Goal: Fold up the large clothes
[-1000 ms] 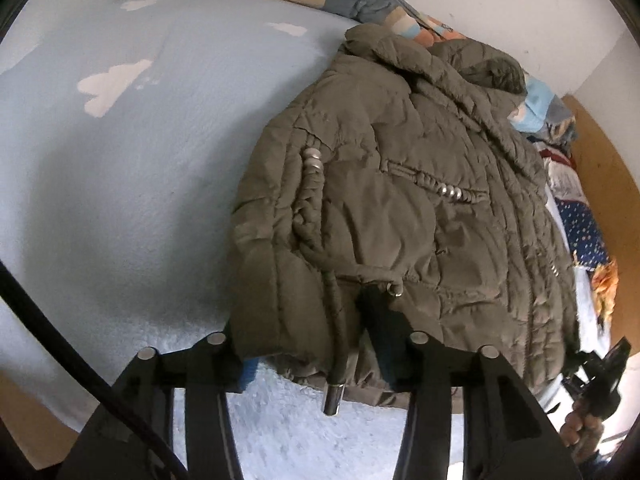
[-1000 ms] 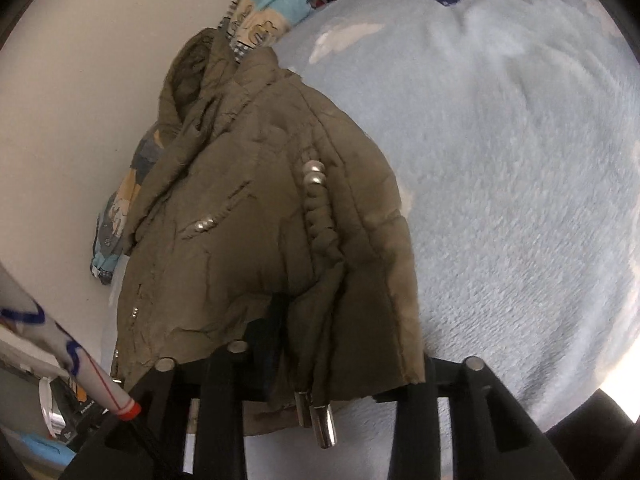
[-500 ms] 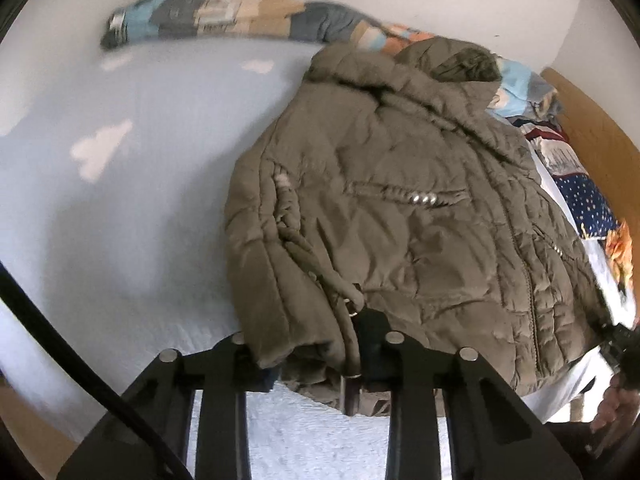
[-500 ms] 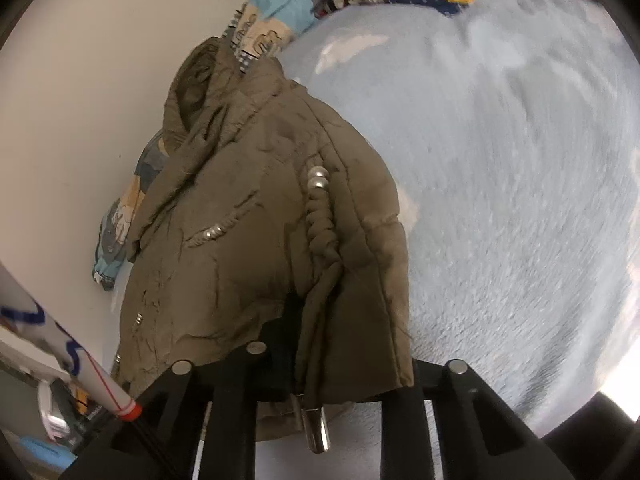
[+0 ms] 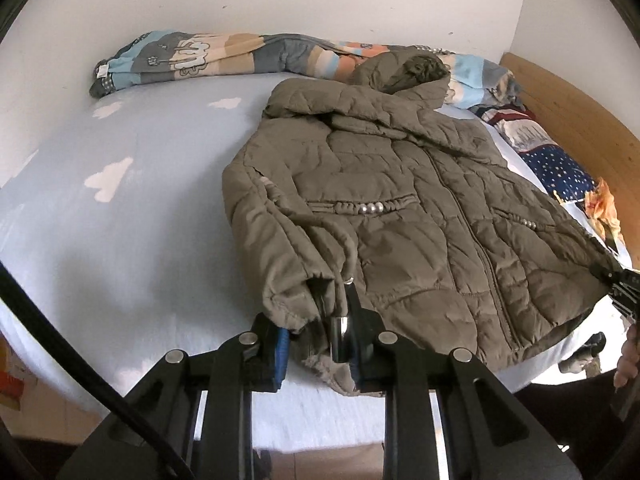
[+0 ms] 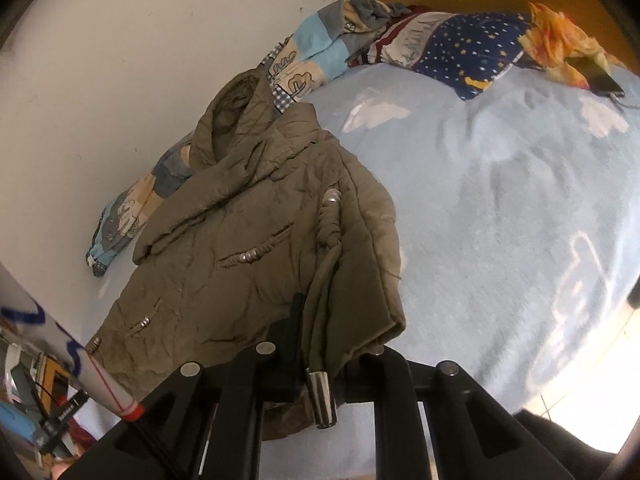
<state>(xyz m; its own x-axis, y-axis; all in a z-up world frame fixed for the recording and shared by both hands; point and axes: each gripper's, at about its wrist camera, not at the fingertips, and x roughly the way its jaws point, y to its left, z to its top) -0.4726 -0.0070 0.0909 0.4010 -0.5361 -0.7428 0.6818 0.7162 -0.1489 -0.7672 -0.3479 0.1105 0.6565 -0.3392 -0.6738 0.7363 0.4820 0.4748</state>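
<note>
Olive-green and quilted, the padded jacket (image 5: 400, 200) lies front up on the bed (image 5: 120, 240), across its pale blue sheet with white clouds. Its hood rests at the far edge by the wall, against a rolled patterned blanket (image 5: 208, 54); its hem hangs at the near edge. Both grippers have just been closing. The left gripper (image 5: 320, 344) is nearly closed, pinching the hem at one bottom corner, where the sleeve cuff is bunched and a metal-tipped drawcord (image 5: 340, 336) dangles between the fingers. The right gripper (image 6: 324, 364) is likewise nearly closed, clamped on the other bottom corner of the hem, with another metal cord end (image 6: 322, 398) hanging in front of it. A star-printed pillow (image 6: 460, 52) sits at the head of the bed, well apart from the jacket.
</note>
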